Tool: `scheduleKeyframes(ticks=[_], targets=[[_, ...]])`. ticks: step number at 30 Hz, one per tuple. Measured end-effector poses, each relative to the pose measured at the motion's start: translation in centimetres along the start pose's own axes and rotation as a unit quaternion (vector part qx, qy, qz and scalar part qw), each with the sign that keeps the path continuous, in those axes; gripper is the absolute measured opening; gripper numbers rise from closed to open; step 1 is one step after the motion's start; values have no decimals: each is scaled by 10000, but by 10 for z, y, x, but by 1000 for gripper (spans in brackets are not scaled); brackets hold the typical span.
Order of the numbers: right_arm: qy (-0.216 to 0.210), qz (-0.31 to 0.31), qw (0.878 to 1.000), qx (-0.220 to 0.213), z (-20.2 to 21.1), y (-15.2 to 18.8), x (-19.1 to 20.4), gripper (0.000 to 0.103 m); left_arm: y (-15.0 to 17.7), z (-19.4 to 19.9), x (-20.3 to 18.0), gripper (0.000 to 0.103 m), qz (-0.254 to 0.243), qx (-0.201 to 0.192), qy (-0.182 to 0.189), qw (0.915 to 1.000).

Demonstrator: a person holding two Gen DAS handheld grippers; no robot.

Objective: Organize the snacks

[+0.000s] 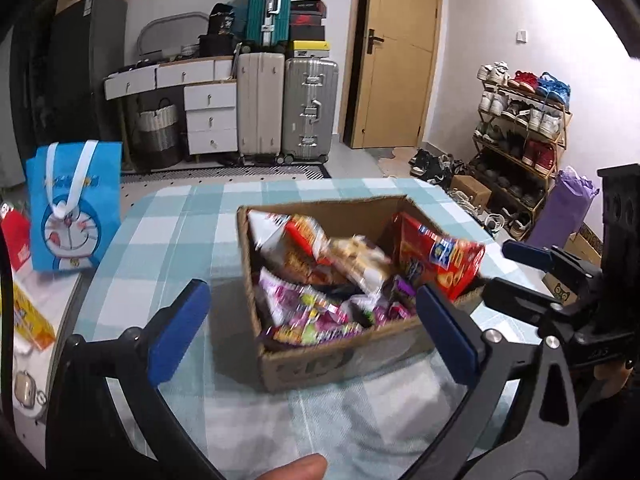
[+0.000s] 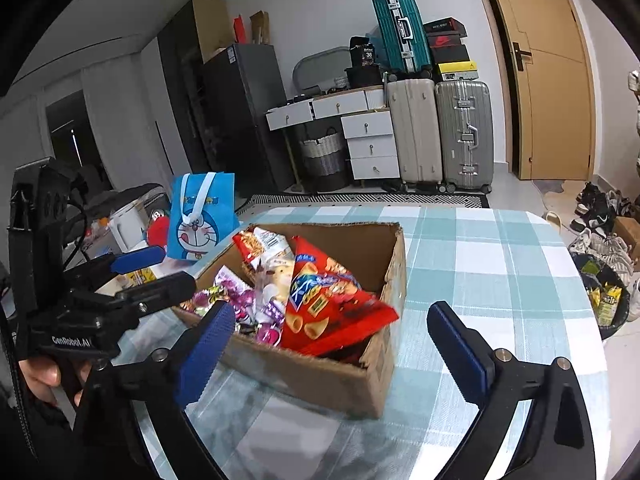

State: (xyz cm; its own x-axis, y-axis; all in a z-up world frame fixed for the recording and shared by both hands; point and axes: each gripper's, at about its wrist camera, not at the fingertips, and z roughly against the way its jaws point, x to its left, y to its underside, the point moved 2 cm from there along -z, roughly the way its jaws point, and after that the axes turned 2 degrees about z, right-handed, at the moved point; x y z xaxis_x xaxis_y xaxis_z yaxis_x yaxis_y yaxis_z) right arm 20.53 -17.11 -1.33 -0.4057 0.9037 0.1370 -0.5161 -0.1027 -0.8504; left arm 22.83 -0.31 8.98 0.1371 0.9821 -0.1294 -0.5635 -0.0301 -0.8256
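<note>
Both grippers, left (image 1: 312,332) and right (image 2: 332,350), gape wide and empty by the snack box (image 2: 320,376) near the table's (image 2: 500,264) front edge.

clear: checked tablecloth (image 2: 500,264) right of cardboard box (image 2: 320,376) | blocked: blue bag (image 2: 202,216) left

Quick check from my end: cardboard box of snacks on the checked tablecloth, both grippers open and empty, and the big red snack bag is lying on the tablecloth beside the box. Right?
Not quite. The red snack bag is inside the cardboard box, leaning over its rim, as the right wrist view shows. The rest holds: the box is on the checked tablecloth, and the left gripper and right gripper are open and empty.
</note>
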Motion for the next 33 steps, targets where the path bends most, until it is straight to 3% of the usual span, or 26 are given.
scheduleKeyframes(ticks=[9, 18, 28, 33], targets=[[-33, 121, 9998, -141, 13, 24, 14, 102, 40, 10, 15, 103, 124, 69, -172, 9998], [46, 190, 9995, -236, 18, 57, 18, 102, 80, -2, 12, 103, -54, -24, -306, 9995], [321, 373, 9961, -736, 30, 68, 18, 102, 90, 2, 12, 103, -70, -546, -412, 9976], [370, 428, 9952, -804, 31, 70, 18, 102, 89, 1, 20, 103, 72, -555, -385, 9977]])
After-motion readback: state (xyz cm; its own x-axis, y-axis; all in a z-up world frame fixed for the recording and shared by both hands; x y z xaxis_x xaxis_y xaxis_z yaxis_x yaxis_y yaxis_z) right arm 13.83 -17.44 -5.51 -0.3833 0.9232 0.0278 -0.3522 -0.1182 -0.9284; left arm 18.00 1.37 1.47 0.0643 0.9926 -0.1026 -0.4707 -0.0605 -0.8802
